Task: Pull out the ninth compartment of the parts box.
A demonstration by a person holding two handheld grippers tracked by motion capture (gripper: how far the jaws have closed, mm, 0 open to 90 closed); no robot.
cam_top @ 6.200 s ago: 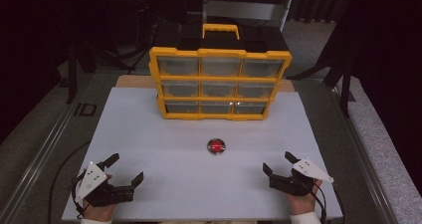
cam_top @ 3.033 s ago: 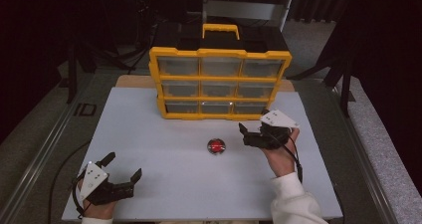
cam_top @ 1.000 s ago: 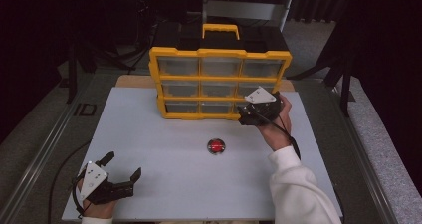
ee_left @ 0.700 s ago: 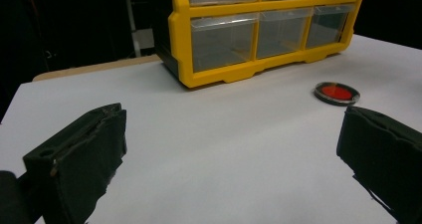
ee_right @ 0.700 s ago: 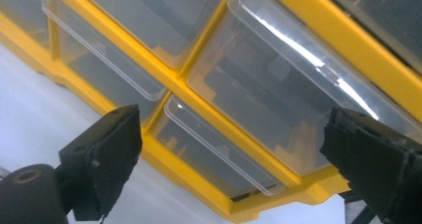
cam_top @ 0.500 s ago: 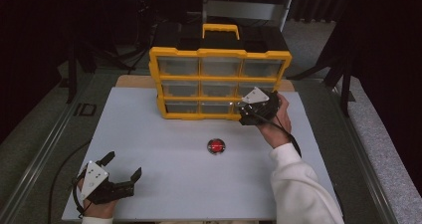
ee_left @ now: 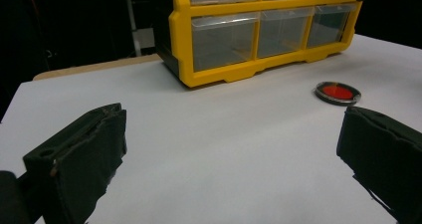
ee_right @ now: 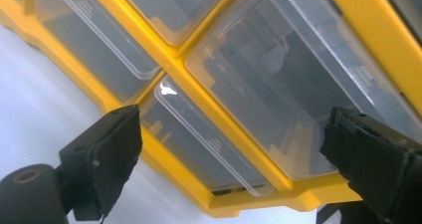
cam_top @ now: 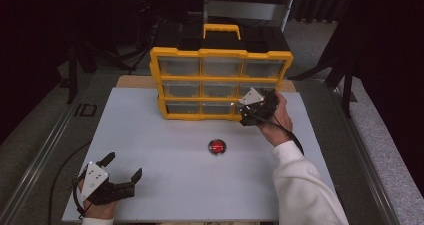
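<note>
A yellow drawer cabinet point(cam_top: 220, 82) stands at the far side of the white table point(cam_top: 150, 150). The right gripper point(cam_top: 250, 112), jaws spread wide, is at its lower right clear drawers point(ee_right: 209, 134). A red disc point(cam_top: 217, 146) lies nearby; the left gripper point(cam_top: 122, 175) rests wide apart at the near left.

A lab-style recording setup: a white table point(cam_top: 165, 150) framed by metal rails point(cam_top: 40, 155), dark curtained surroundings, tripod legs point(cam_top: 75, 70), and a yellow parts organizer point(cam_top: 220, 82)
</note>
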